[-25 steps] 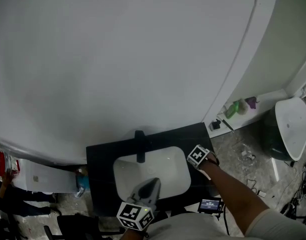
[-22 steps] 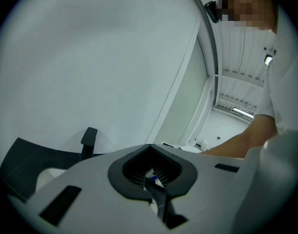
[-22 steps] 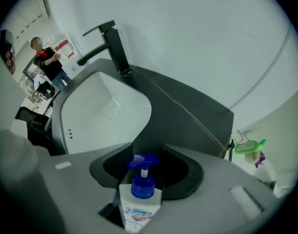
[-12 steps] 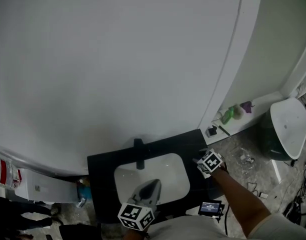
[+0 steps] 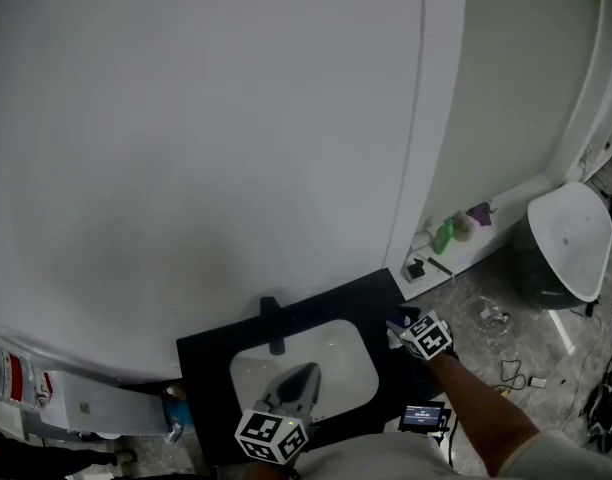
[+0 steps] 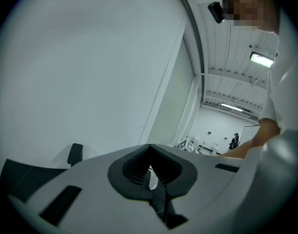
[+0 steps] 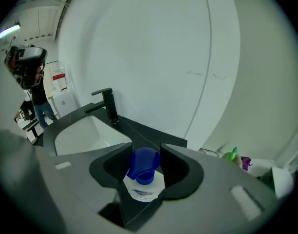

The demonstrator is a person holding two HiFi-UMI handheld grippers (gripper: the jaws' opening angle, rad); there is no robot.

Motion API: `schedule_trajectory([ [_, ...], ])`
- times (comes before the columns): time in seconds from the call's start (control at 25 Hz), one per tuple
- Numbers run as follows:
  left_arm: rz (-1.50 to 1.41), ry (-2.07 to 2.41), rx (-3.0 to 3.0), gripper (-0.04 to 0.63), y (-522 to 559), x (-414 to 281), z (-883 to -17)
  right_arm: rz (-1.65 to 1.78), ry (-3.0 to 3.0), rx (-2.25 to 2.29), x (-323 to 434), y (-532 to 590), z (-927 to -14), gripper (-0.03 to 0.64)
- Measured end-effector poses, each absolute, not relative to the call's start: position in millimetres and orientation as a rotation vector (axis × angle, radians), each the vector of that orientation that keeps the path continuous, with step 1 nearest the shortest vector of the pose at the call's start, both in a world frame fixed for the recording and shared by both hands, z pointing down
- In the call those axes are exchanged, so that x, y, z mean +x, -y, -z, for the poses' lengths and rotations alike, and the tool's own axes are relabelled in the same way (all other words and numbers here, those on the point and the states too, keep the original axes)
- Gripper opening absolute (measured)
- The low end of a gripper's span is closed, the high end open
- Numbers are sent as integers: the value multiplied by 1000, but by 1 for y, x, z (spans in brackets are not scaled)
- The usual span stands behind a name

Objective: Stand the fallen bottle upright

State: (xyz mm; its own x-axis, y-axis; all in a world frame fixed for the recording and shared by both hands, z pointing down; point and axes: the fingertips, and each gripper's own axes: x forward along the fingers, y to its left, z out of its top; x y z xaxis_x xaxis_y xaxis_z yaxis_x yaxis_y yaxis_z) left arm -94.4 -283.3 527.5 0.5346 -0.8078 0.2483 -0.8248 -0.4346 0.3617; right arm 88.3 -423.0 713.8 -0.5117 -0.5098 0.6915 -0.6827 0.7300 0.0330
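One bottle [image 7: 140,177] between right hand-held gripper [image 7: 144,156] jaws.

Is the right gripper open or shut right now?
Shut. The right gripper has both fingers pressed against the blue cap of the white bottle.

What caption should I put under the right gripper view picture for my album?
Right gripper clasps the blue cap of a white bottle beside the sink.
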Motion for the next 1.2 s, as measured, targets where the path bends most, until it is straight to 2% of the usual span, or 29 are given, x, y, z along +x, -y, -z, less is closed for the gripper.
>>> schedule_trajectory([
  [0.52,-44,1276,2408,6,293,-71,-513,-313,2276,956,105,396,-702,183],
  [0.72,-34,1275,2429,6,297,-65,-506,-295,2371,1010,98,401,-657,179],
  [1.0,33,1328,2462,6,310,-78,-478,-193,2653,999,37,386,-539,5],
  [1.2,75,1407,2503,6,323,-94,-447,-112,2840,953,-19,359,-456,3],
])
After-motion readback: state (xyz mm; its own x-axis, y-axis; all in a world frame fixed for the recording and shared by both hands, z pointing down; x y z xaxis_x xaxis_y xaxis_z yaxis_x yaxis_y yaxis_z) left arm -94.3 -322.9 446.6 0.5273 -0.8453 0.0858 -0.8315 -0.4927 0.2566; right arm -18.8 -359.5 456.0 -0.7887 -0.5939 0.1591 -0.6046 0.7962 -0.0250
